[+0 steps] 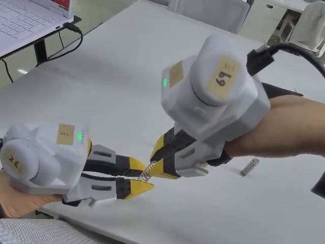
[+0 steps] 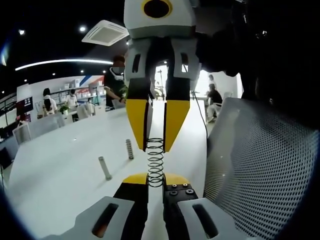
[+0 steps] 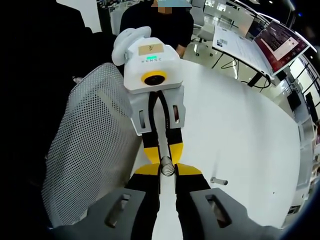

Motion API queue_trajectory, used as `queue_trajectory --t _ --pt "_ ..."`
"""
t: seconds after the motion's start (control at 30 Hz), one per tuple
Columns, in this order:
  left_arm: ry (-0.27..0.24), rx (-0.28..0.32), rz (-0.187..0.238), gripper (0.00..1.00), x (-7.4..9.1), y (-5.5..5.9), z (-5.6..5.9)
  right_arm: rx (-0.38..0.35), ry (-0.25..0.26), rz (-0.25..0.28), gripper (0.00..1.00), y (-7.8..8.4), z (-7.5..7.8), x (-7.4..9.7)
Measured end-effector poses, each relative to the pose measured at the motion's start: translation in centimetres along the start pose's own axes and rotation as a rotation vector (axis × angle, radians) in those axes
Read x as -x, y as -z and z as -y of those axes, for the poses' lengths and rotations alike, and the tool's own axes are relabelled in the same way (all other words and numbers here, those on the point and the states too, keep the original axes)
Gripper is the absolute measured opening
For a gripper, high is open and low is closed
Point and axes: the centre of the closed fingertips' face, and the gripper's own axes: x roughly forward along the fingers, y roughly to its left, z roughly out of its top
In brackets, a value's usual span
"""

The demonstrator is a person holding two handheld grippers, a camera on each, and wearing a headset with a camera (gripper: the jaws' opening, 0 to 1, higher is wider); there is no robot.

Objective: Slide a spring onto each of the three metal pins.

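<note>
A small steel spring (image 1: 147, 172) hangs in the air between the two yellow-tipped grippers over the white table (image 1: 117, 86). My left gripper (image 1: 146, 177) comes from the lower left and is shut on one end. My right gripper (image 1: 153, 163) comes from the upper right and is shut on the other end. In the left gripper view the spring (image 2: 156, 160) runs from my own tips (image 2: 156, 179) up into the right gripper (image 2: 156, 145). Whether a pin runs inside it I cannot tell. A bare metal pin (image 2: 104, 168) and a second spring (image 2: 129, 149) rest on the table. The loose spring (image 1: 250, 166) lies right of the grippers.
A laptop (image 1: 25, 20) with a black cable (image 1: 71, 43) sits on a side stand at the upper left. A grey mesh chair back (image 2: 260, 165) stands close to the table's near edge. A pin (image 3: 218, 181) lies on the table (image 3: 235, 125) in the right gripper view. People sit far behind.
</note>
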Motion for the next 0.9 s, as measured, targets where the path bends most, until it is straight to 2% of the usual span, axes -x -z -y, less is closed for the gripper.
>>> queue_trajectory --t 0.1,0.2,0.53,0.9 --pt "-0.004 0.004 0.011 0.02 0.0 0.0 -0.1 -0.007 -0.008 0.000 0.09 0.0 0.1 -0.2" --pt "-0.005 0.017 0.042 0.02 0.1 -0.5 -0.1 -0.014 -0.020 -0.012 0.09 0.5 0.2 -0.5" --pt "-0.011 0.004 0.033 0.02 0.0 -0.6 -0.2 -0.022 -0.034 -0.014 0.09 0.5 0.2 -0.9" --pt "-0.010 0.002 0.041 0.02 -0.2 -1.5 -0.1 -0.015 -0.042 -0.026 0.09 0.7 0.1 -1.2"
